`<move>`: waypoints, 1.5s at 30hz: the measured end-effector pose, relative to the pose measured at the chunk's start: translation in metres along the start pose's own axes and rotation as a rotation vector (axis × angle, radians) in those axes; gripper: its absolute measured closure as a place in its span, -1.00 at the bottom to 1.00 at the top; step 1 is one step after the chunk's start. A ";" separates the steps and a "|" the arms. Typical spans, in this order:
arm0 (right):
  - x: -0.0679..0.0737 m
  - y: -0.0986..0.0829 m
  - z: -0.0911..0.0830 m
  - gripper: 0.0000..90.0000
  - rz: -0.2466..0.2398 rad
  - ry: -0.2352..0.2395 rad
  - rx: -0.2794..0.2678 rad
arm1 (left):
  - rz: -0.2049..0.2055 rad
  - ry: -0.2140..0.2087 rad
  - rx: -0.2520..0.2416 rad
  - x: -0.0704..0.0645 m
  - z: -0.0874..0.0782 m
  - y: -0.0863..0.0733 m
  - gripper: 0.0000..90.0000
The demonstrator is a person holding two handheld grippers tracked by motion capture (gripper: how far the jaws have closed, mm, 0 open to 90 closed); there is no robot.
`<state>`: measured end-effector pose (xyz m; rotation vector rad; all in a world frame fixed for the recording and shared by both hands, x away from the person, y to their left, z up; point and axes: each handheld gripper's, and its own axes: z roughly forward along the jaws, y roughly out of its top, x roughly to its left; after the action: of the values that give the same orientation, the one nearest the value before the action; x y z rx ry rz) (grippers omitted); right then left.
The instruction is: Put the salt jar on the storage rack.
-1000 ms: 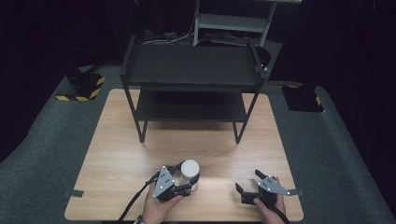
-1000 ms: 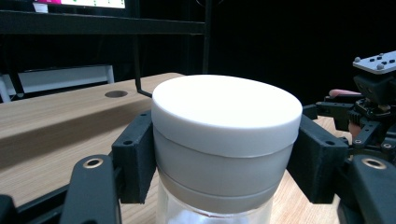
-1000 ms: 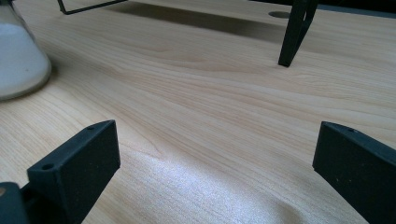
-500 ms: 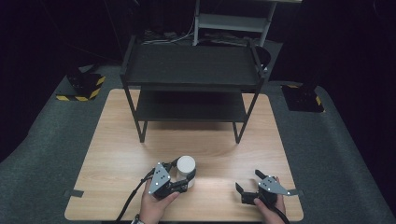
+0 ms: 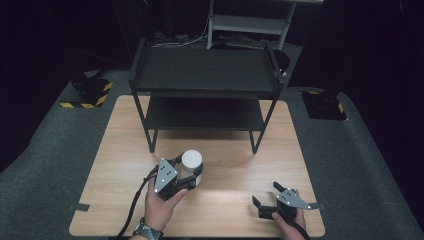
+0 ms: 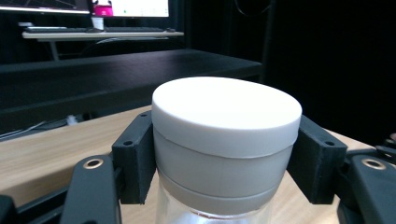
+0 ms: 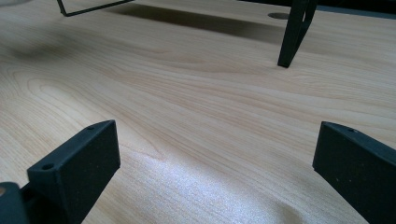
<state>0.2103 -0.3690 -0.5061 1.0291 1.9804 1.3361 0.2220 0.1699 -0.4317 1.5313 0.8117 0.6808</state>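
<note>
Jar [image 5: 191, 162]: I see it clamped in my left gripper, near the front of the table and left of centre, upright, its white lid [image 6: 226, 113] on top and a clear body below (only a sliver of the glass shows in the left gripper view).
Left gripper [image 5: 186, 172]: my two black jaws press against opposite sides of the jar just under the lid, one on each flank; the grey three-cornered plate sits on top and a hand [image 5: 160, 206] wraps the body from below.
Whether the jar stands on the wood or hangs above it: I cannot tell.
Right gripper [image 5: 265, 194]: jaws spread wide with nothing between them, low over the front right of the table; in the right gripper view I look along them at bare wood grain.
Right hand [image 5: 287, 222]: closed round the gripper at the table's front edge.
Table [image 5: 235, 210]: light wood, the two grippers well apart on its near half.
Rack [image 5: 205, 75]: black, two shelves, standing on the far half of the table; one of its legs [image 7: 293, 35] shows ahead of my right jaws.
Beyond the table: grey floor, and yellow-and-black striped blocks [image 5: 90, 95] at the far left.
</note>
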 end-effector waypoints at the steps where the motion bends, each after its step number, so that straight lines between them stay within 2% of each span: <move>1: 0.000 0.000 0.000 -0.99 0.000 0.000 0.000 | -0.009 0.009 0.000 0.002 0.001 0.005 -0.25; 8: 0.000 0.000 0.000 -0.99 0.001 0.001 -0.001 | -0.032 0.034 -0.003 0.011 0.007 0.024 -0.25; 11: 0.000 0.000 0.000 -0.99 0.001 0.002 -0.002 | -0.014 0.064 -0.013 0.015 0.011 0.038 -0.25; 12: 0.000 0.000 0.000 -0.99 0.002 0.002 -0.002 | -0.014 0.064 -0.013 0.015 0.011 0.038 -0.25; 18: 0.000 -0.001 0.000 -0.99 0.001 0.001 -0.003 | -0.010 0.102 -0.035 0.024 0.018 0.065 -0.25; 21: 0.000 0.000 0.000 -0.99 0.002 0.003 -0.002 | -0.006 0.110 -0.042 0.025 0.020 0.070 -0.25; 25: -0.001 -0.001 0.000 -0.99 0.002 0.004 -0.003 | -0.007 0.134 -0.053 0.030 0.027 0.086 -0.25; 27: -0.001 -0.001 -0.001 -0.99 0.002 0.005 -0.004 | -0.005 0.137 -0.054 0.031 0.029 0.088 -0.25; 29: -0.001 -0.001 -0.001 -0.99 0.002 0.006 -0.004 | 0.001 0.149 -0.051 0.033 0.036 0.096 -0.25; 45: -0.002 -0.002 -0.001 -0.99 0.008 0.012 -0.011 | -0.008 0.199 -0.034 0.047 0.069 0.109 -0.25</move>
<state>0.2100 -0.3722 -0.5074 1.0267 1.9783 1.3588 0.3173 0.1635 -0.3330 1.4439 0.9496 0.8461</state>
